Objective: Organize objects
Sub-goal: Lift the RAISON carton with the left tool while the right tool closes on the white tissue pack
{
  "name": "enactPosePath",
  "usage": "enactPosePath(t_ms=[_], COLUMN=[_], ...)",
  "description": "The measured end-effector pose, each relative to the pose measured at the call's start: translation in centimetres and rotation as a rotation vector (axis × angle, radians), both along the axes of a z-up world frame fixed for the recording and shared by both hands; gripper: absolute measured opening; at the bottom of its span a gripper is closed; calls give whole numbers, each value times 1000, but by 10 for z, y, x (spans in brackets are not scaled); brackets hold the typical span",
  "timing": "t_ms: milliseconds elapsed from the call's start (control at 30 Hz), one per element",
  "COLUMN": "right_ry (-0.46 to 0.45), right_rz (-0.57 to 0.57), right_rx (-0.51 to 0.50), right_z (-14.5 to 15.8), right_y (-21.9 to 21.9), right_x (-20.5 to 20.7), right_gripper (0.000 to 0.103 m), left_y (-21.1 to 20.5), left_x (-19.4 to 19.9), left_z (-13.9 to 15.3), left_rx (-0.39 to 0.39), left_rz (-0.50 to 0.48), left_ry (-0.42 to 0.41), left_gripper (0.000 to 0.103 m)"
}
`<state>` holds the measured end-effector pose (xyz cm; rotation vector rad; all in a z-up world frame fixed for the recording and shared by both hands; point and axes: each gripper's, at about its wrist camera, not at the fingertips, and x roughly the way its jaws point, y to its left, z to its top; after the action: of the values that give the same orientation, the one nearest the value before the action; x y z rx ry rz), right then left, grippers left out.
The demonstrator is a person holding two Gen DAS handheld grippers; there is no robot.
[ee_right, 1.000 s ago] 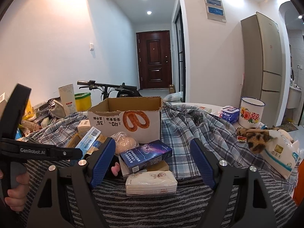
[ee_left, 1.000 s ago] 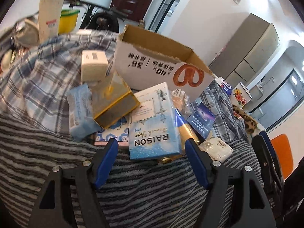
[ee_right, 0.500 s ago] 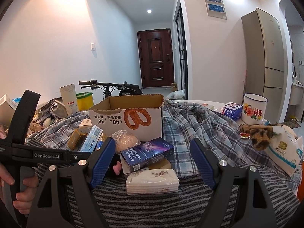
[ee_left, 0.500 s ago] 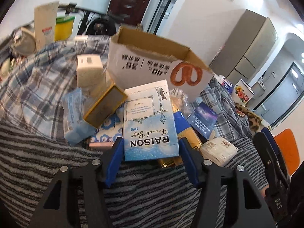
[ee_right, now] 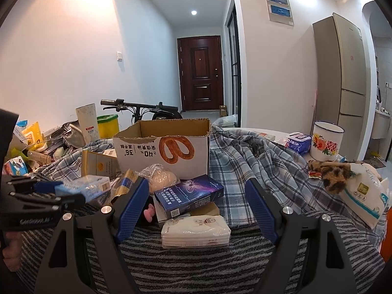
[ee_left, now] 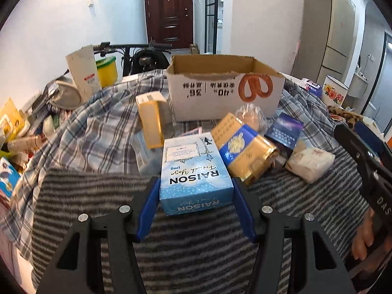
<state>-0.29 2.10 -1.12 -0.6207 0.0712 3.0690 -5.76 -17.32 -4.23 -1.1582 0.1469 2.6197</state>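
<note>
My left gripper (ee_left: 195,203) is shut on a light blue RAISON box (ee_left: 193,171), its blue pads against both sides, lifted a little above the striped blanket (ee_left: 196,250). An open cardboard box with a pretzel print (ee_left: 225,88) stands behind it and also shows in the right wrist view (ee_right: 163,149). My right gripper (ee_right: 197,208) is open and empty, with a dark blue box (ee_right: 188,196) and a white tissue pack (ee_right: 196,227) between its fingers. The left gripper shows at the left of that view (ee_right: 46,196).
A gold and blue packet (ee_left: 247,152), a yellow box (ee_left: 150,120) and a bagged bun (ee_right: 161,177) lie on the plaid cloth (ee_right: 257,161). An enamel mug (ee_right: 327,144) and a white bag (ee_right: 365,193) are to the right; clutter and a bicycle (ee_right: 139,106) to the left.
My left gripper closed on the RAISON box and lifted it, and its view levelled toward the cardboard box. The yellow box shifted. My right gripper stayed open and about still.
</note>
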Motion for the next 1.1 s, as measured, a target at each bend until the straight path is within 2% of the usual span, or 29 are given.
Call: enactPosePath(t_ms=[133,200,233,367,467,567,633,800,967,1000,1033,1100], right_ry=[-5,-9,-9,-15,-20,-25,-27,-26,-31,-36,-37,-36], right_rz=[-2,-8,-10,-9,-10,-9,-10,-9,-4,-6,-9,-9], right_rx=[9,11,11,0,-10,-16,-14,-15,-22,-23,-23,-23], right_z=[0,0,0,0,-1,-1,-2,-2,-3,-4,-4,-4], right_y=[-2,-2,-2,2,4,4,4,4,5,5,5,6], right_x=[-1,-1,-1,0,0,-2,-2,-2,-3,-3,-4,-3], right_gripper=[80,80,80,83,84,84,84,84,84,84,84,84], left_y=[-5,-4,-3,3,8,18,22,22,11,9,8,8], left_x=[3,0,-2,-6,-7,-8,-6,-18,-29,-31,-32,-32], left_z=[-4,-7,-9,-14,-14,-14,-11,-10,-16,-17,-18,-19], left_rx=[65,86,84,61,12,-105,-124,-103,-27,-12,-2,8], left_rz=[8,12,17,29,50,72,74,95,116,118,117,105], left_ry=[10,2,2,9,37,72,109,72,3,-3,-9,-19], left_gripper=[61,66,72,73,73,73,73,73,73,71,62,60])
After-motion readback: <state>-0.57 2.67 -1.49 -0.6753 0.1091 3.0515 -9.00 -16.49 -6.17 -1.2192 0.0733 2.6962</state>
